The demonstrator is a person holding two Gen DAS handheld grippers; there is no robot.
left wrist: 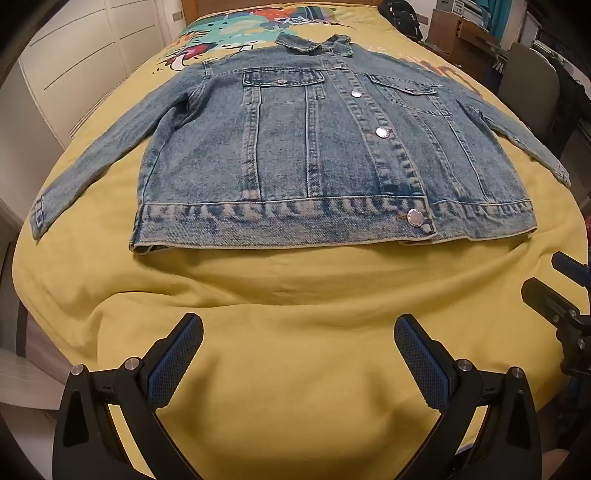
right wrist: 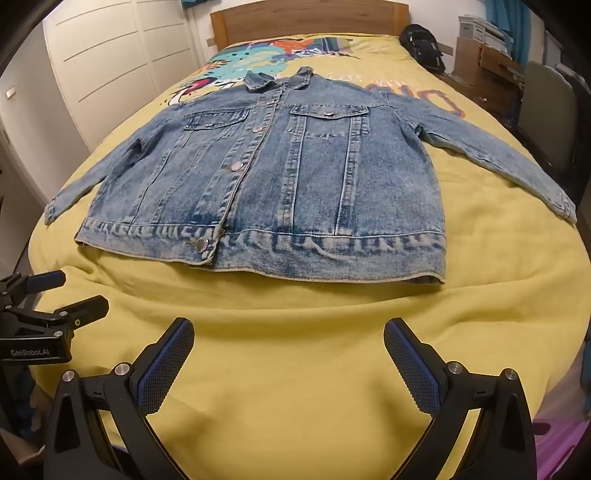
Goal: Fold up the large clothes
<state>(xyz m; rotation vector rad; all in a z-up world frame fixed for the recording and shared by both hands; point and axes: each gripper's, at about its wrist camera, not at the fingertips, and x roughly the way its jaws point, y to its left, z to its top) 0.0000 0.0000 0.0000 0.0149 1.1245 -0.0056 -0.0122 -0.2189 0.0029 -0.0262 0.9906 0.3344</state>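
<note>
A blue denim jacket (left wrist: 332, 147) (right wrist: 280, 177) lies flat and buttoned on a yellow bedspread (left wrist: 295, 314) (right wrist: 295, 332), collar toward the headboard, both sleeves spread out to the sides. My left gripper (left wrist: 298, 328) hovers open over bare bedspread, short of the jacket's hem, with nothing between its fingers. My right gripper (right wrist: 289, 330) is likewise open and empty, also short of the hem. Each gripper shows at the edge of the other's view: the right gripper (left wrist: 554, 280) at the right, the left gripper (right wrist: 79, 291) at the left.
A wooden headboard (right wrist: 310, 18) stands at the far end. White wardrobe doors (right wrist: 110, 55) line the left side. A black bag (right wrist: 421, 44) lies at the bed's far right corner, with shelves and a chair (right wrist: 546, 110) beyond. The bedspread has a colourful print (right wrist: 266, 55) near the collar.
</note>
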